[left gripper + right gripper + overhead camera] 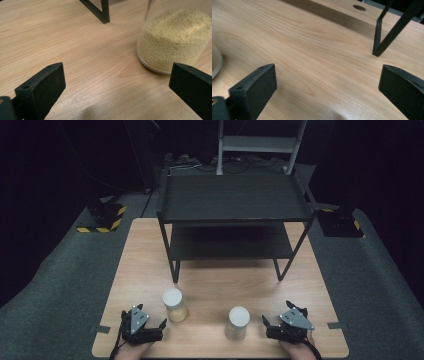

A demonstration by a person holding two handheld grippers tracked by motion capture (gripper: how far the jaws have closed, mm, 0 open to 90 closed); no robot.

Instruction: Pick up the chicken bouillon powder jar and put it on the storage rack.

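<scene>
Both tools gape empty: left tool [161, 326] beside the grain jar [175, 305], right tool [266, 324] farther off; centre before closing.

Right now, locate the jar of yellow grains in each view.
High view: jar of yellow grains, front left, beside the left claw.
Left gripper view: upper right, ahead of the right-hand jaw.
Right gripper view: no yellow grains visible.
Shared landmark: black shelf rack, leg, leg.
</scene>
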